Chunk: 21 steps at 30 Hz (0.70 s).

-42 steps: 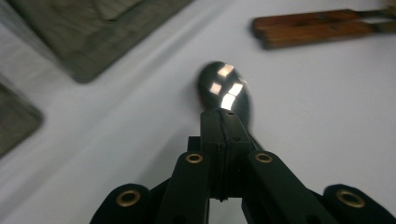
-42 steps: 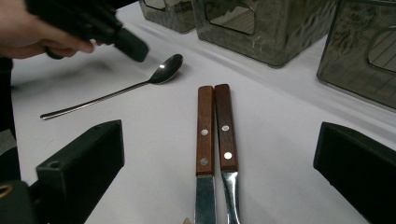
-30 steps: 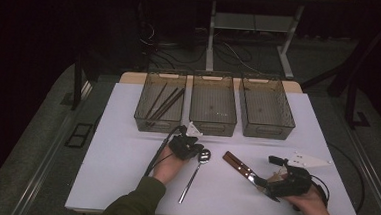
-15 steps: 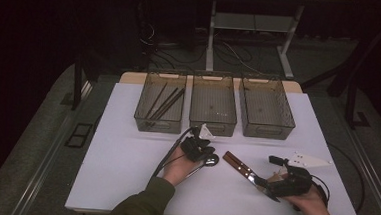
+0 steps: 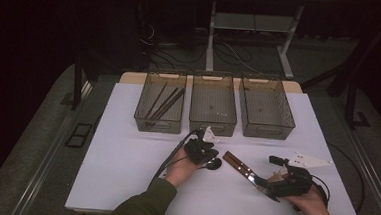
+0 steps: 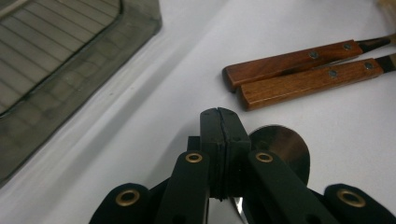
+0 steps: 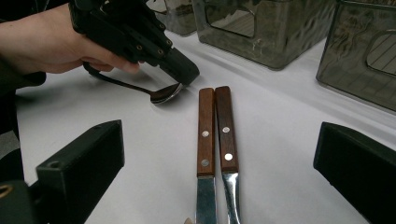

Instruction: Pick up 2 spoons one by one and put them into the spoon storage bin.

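Left gripper (image 5: 202, 151), just left of centre in the high view, is closed on the neck of a spoon (image 5: 213, 164) whose bowl pokes out at its lower right. The spoon's handle runs back under the hand (image 5: 180, 168) toward the bottom of the frame. Three bins stand in a row above; the middle bin (image 5: 213, 120) lies straight up-frame from this gripper, so the left hand is the nearer one for a drop there. The right gripper (image 5: 269, 185) rests at lower right, its jaws wide, pointing up-left along two knives (image 5: 240, 166) that lie side by side on the bench (image 5: 115, 158).

In the left gripper view the pads meet at centre with the spoon's bowl (image 6: 285, 151) just right of them. The knife handles (image 6: 303, 72) lie across the upper right, a bin wall (image 6: 70, 70) at upper left. The forearm comes in low, wrist level.

In the right gripper view the jaws stand wide at both lower corners, empty. The knives (image 7: 215, 135) run up the middle, handles away. Left gripper (image 7: 140, 39) at upper left pinches the spoon (image 7: 163, 94), bowl near the bench, just left of the handle ends.
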Motion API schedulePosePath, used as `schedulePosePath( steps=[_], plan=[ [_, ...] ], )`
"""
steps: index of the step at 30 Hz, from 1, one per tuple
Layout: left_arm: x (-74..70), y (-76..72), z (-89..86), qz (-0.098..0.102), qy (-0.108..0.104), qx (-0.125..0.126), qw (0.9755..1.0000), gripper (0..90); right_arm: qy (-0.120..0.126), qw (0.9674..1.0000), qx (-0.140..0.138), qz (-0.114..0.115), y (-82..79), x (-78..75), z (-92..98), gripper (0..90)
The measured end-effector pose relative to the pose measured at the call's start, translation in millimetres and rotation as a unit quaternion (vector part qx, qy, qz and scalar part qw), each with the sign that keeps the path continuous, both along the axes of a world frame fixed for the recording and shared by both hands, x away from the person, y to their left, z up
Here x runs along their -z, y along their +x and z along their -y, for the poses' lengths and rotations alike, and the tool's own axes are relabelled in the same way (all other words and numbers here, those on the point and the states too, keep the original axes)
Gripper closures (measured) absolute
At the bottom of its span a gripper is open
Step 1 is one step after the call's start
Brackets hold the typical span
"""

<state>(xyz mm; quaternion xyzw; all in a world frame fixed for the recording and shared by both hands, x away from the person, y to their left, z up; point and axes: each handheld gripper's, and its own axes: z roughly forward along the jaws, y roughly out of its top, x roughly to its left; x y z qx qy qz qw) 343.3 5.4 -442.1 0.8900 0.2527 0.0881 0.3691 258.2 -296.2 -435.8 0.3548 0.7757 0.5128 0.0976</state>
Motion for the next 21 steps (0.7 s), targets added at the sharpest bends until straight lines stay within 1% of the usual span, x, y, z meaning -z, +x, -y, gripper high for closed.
schedulePosePath(
  steps=[1,3,4,5,6,7,9,11,12,13,14,16,17,18,19,20,21],
  plan=[
    [-1.7,0.3,-3.1,0.0,-0.003,0.002,1.0,84.6,0.0,1.0,0.0,0.0,0.0,-0.1,0.1,1.8],
    [-4.6,-1.1,-8.9,-0.001,-0.016,0.006,0.9999,78.1,0.0,1.0,0.0,0.001,0.0,-0.1,0.2,1.8],
    [-5.4,-2.1,-11.4,-0.005,-0.03,0.008,0.9995,73.8,0.001,1.0,0.0,0.001,-0.1,-0.1,0.2,1.8],
    [-5.5,-3.2,-13.3,-0.012,-0.044,0.009,0.9989,68.8,0.001,1.0,-0.001,0.001,0.0,-0.2,0.3,1.8],
    [-5.6,-3.9,-15.2,-0.021,-0.051,0.019,0.9983,65.2,0.001,1.0,-0.001,0.001,0.0,-0.1,0.2,1.8],
    [-5.2,-4.7,-16.2,-0.027,-0.053,0.029,0.9978,62.1,0.001,1.0,-0.001,0.001,0.0,-0.1,0.2,1.8],
    [-2.9,-7.5,-15.5,-0.03,-0.047,0.039,0.9977,57.7,0.001,1.0,-0.001,0.001,-0.1,-0.2,0.1,1.8],
    [-0.3,-9.0,-13.1,-0.035,-0.043,0.042,0.9976,55.5,0.001,1.0,-0.002,0.002,-0.2,-0.3,0.1,1.8],
    [0.8,-8.9,-12.3,-0.034,-0.042,0.046,0.9975,54.7,0.001,1.0,-0.001,0.001,-0.5,-0.4,0.0,1.8],
    [1.5,-9.4,-11.6,-0.04,-0.04,0.047,0.9973,54.3,0.001,1.0,-0.002,0.001,-0.5,-0.4,0.0,1.8],
    [2.5,-9.9,-10.6,-0.04,-0.038,0.047,0.9974,53.6,0.001,1.0,-0.001,0.0,-0.5,-0.4,0.0,1.8],
    [3.4,-10.8,-9.7,-0.04,-0.029,0.051,0.9975,52.7,0.002,1.0,-0.001,0.0,-0.4,-0.4,0.2,1.8],
    [4.1,-10.1,-9.3,-0.036,-0.026,0.057,0.9974,52.5,0.002,1.0,-0.001,0.001,-0.3,-0.4,0.2,1.8],
    [4.7,-12.1,-8.3,-0.045,-0.027,0.052,0.9973,52.2,0.001,1.0,-0.001,0.001,-0.2,-0.3,0.2,1.8],
    [5.1,-11.4,-8.1,-0.039,-0.02,0.059,0.9973,52.2,0.001,1.0,-0.002,0.001,-0.2,-0.2,0.2,1.8],
    [5.8,-13.0,-7.0,-0.043,-0.019,0.055,0.9974,52.3,0.001,1.0,-0.002,0.001,-0.3,-0.3,0.2,1.8],
    [6.2,-12.4,-6.2,-0.032,-0.016,0.06,0.9976,52.3,0.002,1.0,-0.002,0.001,-0.3,-0.3,0.2,1.8]
  ],
)
